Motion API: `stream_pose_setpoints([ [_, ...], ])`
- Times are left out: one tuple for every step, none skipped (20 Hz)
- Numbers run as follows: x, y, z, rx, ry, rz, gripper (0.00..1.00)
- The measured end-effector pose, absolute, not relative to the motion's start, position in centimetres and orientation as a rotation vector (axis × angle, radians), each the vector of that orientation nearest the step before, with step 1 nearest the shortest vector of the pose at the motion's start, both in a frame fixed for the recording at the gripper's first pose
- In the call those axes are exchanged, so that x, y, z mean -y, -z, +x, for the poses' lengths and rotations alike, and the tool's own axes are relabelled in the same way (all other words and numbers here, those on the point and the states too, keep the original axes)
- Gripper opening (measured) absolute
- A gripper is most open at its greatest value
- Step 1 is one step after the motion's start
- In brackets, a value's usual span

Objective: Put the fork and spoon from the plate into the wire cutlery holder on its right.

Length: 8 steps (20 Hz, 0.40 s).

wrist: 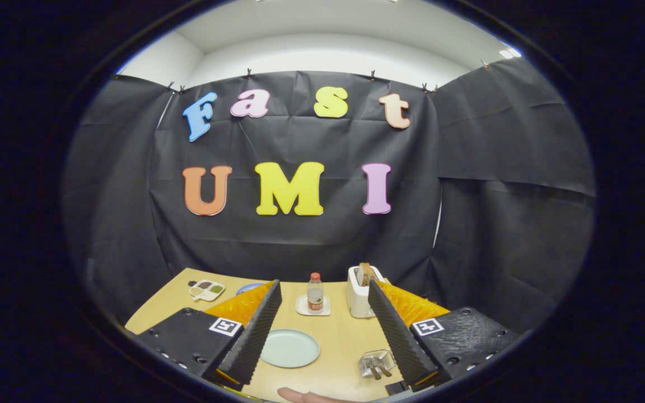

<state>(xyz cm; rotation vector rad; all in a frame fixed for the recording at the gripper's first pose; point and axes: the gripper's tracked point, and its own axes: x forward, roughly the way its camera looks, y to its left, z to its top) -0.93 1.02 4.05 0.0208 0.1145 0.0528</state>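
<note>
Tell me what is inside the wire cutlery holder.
The wire cutlery holder holds handled cutlery pieces; which is fork or spoon can't be told. The plate lies bare. The gripper is open above the table.

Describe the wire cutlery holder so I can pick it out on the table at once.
Start at the wooden table and find the pale round plate lying between the open fingers of the tool. To the plate's right, close against the inner side of the right finger, sits the wire cutlery holder. It is the one shiny see-through metal thing there, with cutlery handles already showing inside.
</note>
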Motion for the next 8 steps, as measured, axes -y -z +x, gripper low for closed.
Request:
stream_pose_setpoints([
  [-0.4, -3.8, -0.6, -0.119, -0.057, 0.025, 0.94],
  [0.5, -3.6, -0.3, -0.124, -0.058, 0.025, 0.94],
  [1.3, -3.4, 0.0, -0.13, -0.061, 0.025, 0.94],
  [2.0, -3.3, 0.2, -0.13, -0.068, 0.028, 0.95],
  [2.6, -3.2, 0.5, -0.127, -0.072, 0.029, 0.94],
  [3.2, -3.1, 0.7, -0.123, -0.076, 0.03, 0.95],
  [3.7, -2.8, 0.8, -0.122, -0.082, 0.033, 0.95],
  [4.2, -2.6, 0.9, -0.124, -0.089, 0.038, 0.95],
])
